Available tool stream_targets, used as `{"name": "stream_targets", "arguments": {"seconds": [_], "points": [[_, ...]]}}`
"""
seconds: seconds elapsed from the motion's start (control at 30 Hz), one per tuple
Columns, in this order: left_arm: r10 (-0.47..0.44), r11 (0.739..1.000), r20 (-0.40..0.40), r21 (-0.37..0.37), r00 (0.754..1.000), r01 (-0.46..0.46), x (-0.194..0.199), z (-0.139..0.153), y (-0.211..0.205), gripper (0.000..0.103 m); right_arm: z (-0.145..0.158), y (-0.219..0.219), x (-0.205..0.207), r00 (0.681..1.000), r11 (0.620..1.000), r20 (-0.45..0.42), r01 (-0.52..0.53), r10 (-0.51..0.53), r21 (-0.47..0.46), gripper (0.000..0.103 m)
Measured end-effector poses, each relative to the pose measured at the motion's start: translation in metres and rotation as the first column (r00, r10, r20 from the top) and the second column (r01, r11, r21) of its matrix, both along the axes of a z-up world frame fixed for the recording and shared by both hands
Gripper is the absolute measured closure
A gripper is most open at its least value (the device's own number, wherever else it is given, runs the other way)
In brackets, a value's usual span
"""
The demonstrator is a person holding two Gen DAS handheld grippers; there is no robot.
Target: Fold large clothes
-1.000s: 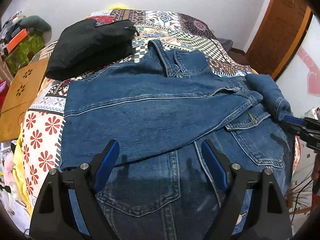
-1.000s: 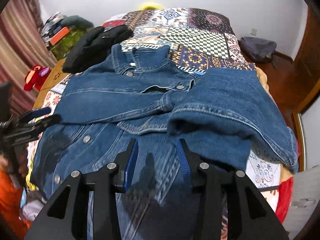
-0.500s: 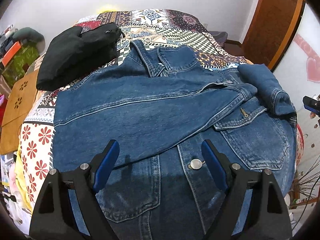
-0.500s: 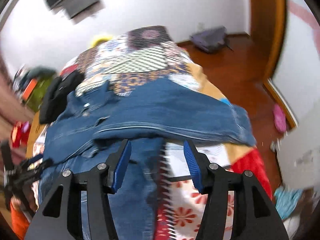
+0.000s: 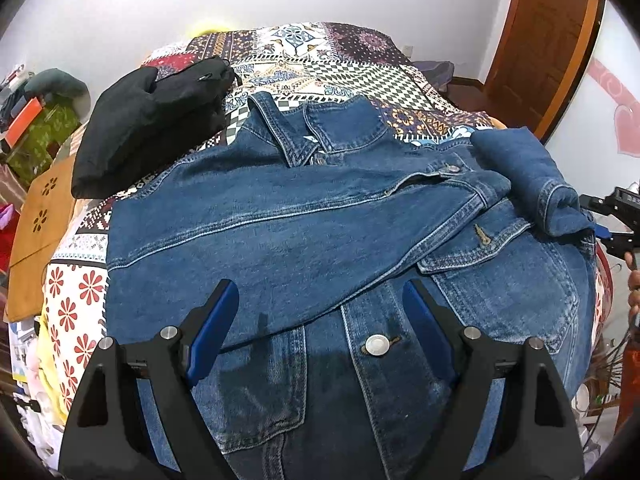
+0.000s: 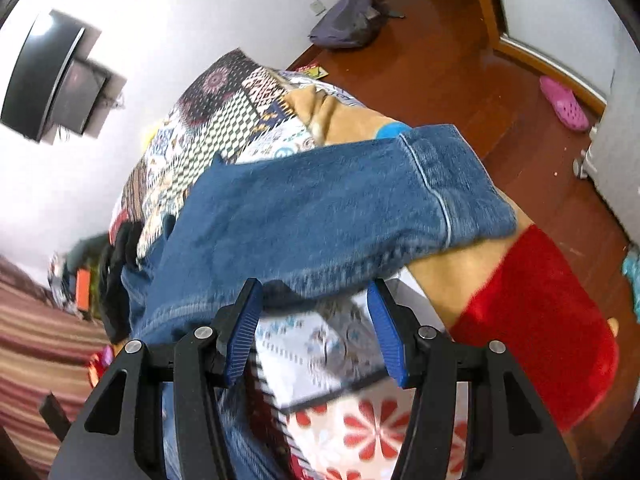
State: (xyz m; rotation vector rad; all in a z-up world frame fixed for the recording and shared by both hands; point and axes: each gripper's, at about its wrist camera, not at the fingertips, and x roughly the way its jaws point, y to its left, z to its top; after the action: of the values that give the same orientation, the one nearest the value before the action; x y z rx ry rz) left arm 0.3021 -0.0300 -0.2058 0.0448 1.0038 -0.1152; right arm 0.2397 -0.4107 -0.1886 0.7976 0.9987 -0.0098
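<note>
A blue denim jacket lies front-up on the bed, with one sleeve folded across its chest. My left gripper hovers open over the lower front by a metal button, with nothing held. The other sleeve lies out over the bed's side edge. My right gripper stands open just below that sleeve's lower edge, over the bedsheet, with nothing between its pads. In the left wrist view the right gripper shows at the far right beside the sleeve's cuff.
A folded black garment lies at the jacket's far left on the patchwork bedspread. A red blanket hangs off the bed's side. On the wooden floor are a pink slipper and a grey bag.
My right gripper has rolled and swung out to the bed's side, under the hanging sleeve, and its jaws stand wider. The left gripper has drifted slightly along the jacket's front; the button has come into view.
</note>
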Motion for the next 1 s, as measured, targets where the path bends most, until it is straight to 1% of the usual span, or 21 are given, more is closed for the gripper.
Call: {"name": "stream_targets", "arguments": {"seconds": [0.1,0.17,0.23,0.3,0.33,0.37,0.4,0.47,0.5,0.63,0.77,0.93,1.0], "points": [[-0.001,1.000,0.004,0.001,1.000,0.001,0.001,0.002,0.000,0.019,-0.012,-0.004,0.011,0.999,0.999,-0.001,0.042,-0.042,0.019,0.052],[-0.001,1.000,0.009,0.009,1.000,0.001,0.001,0.003,-0.001,0.019,-0.015,-0.006,0.012,0.999,0.999,0.002,0.039,-0.039,0.021,0.052],[-0.001,1.000,0.014,0.018,1.000,0.001,0.002,0.003,-0.001,0.019,-0.015,-0.004,0.013,0.999,0.999,0.016,0.033,-0.033,-0.001,0.052],[0.000,1.000,0.015,0.019,1.000,0.000,0.002,0.003,0.000,0.019,-0.011,-0.002,0.013,0.999,0.999,0.031,0.029,-0.028,-0.034,0.058],[0.002,1.000,0.015,0.019,1.000,-0.002,0.002,0.003,0.001,0.019,-0.009,-0.001,0.013,0.999,0.999,0.038,0.019,-0.017,-0.050,0.069],[0.004,1.000,0.016,0.019,1.000,-0.004,0.002,0.003,0.002,0.019,-0.007,0.001,0.014,0.999,0.998,0.046,0.009,-0.007,-0.054,0.077],[0.004,1.000,0.017,0.018,1.000,-0.005,0.003,0.003,0.003,0.019,-0.004,0.003,0.015,0.998,0.998,0.055,0.002,0.001,-0.060,0.079],[0.006,1.000,0.021,0.017,1.000,-0.006,0.003,0.003,0.004,0.019,0.006,0.008,0.016,0.996,0.994,0.084,-0.002,0.011,-0.107,0.086],[0.007,1.000,0.024,0.016,1.000,-0.008,0.003,0.004,0.006,0.019,0.016,0.012,0.015,0.994,0.989,0.104,-0.007,0.022,-0.146,0.087],[0.014,1.000,0.037,0.003,0.999,-0.014,0.001,0.006,0.012,0.019,0.043,0.026,0.016,0.983,0.978,0.173,-0.030,0.067,-0.208,0.089],[0.024,1.000,0.049,-0.013,0.999,-0.023,-0.001,0.009,0.020,0.019,0.077,0.050,0.017,0.961,0.960,0.245,-0.059,0.128,-0.273,0.090],[0.043,0.998,0.076,-0.040,0.996,-0.041,-0.006,0.016,0.034,0.019,0.121,0.100,0.023,0.909,0.946,0.345,-0.133,0.236,-0.297,0.092],[0.051,0.998,0.088,-0.047,0.995,-0.047,-0.008,0.019,0.039,0.019,0.138,0.127,0.026,0.877,0.932,0.373,-0.189,0.302,-0.311,0.092]]}}
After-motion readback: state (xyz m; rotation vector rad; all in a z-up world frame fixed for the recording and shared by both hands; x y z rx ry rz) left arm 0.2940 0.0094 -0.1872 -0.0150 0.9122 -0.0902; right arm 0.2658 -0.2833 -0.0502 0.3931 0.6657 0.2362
